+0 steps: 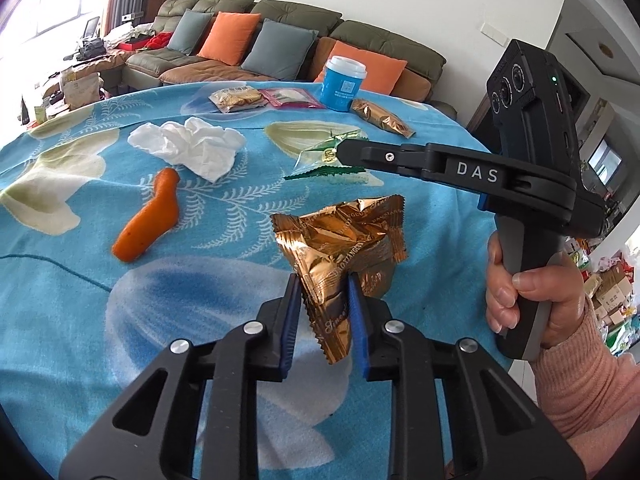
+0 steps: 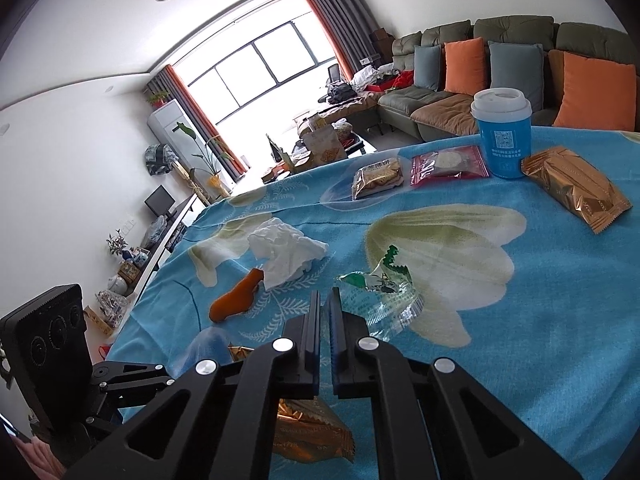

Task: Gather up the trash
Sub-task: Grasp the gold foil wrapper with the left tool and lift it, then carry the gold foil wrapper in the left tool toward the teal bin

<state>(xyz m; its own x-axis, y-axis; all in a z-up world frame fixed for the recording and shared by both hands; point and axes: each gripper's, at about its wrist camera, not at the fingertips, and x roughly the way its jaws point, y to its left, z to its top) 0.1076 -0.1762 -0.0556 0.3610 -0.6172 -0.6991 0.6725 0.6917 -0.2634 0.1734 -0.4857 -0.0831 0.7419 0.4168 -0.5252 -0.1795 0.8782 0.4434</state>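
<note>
My left gripper (image 1: 323,282) is shut on a crumpled gold wrapper (image 1: 344,240) and holds it above the blue flowered tablecloth (image 1: 60,300). The wrapper also shows under my right gripper in the right wrist view (image 2: 308,432). My right gripper (image 2: 325,300) is shut and empty, its tips just left of a clear green-printed wrapper (image 2: 380,292) lying on the cloth. In the left wrist view the right gripper (image 1: 344,151) reaches in from the right over that wrapper (image 1: 326,158). A crumpled white tissue (image 1: 192,144) and an orange peel (image 1: 150,216) lie to the left.
At the far edge stand a blue cup with a white lid (image 2: 502,132), a sealed gold snack pack (image 2: 576,188), a pink packet (image 2: 448,164) and a biscuit packet (image 2: 378,176). A sofa with cushions (image 1: 280,48) is behind the table.
</note>
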